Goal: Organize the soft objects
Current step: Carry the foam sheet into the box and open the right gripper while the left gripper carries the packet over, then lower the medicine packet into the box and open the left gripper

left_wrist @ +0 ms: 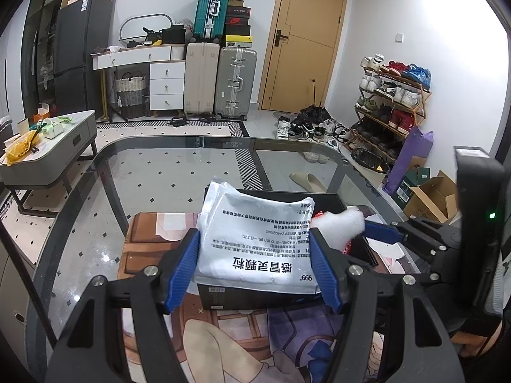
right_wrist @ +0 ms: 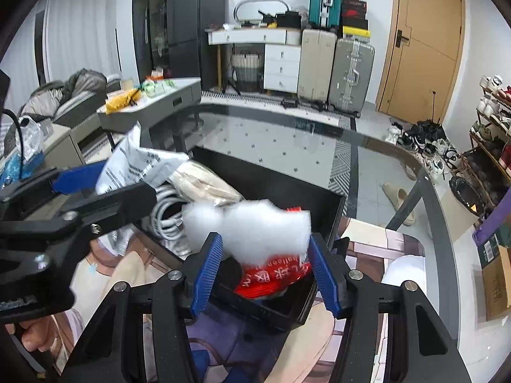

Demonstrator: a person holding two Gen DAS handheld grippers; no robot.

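My left gripper (left_wrist: 254, 239) is shut on a white medicine pouch (left_wrist: 255, 223) with black print, its blue pads pressing both side edges, above the near end of a black box (left_wrist: 255, 296). In the right wrist view my right gripper (right_wrist: 265, 242) is shut on a white fluffy wad of stuffing (right_wrist: 255, 223) over the same black box (right_wrist: 271, 175). Under the wad lies a red printed packet (right_wrist: 271, 279). A coiled white cable (right_wrist: 167, 217) and a beige cloth bundle (right_wrist: 204, 185) also lie in the box. The left gripper (right_wrist: 111, 182) with its pouch (right_wrist: 137, 162) shows at the left.
The box stands on a printed mat (left_wrist: 153, 233) on a glass table (left_wrist: 159, 166). A white roll (right_wrist: 405, 271) lies on the mat to the right. Beyond are a low grey table (left_wrist: 54, 146), suitcases (left_wrist: 236, 83) and a shoe rack (left_wrist: 392, 95).
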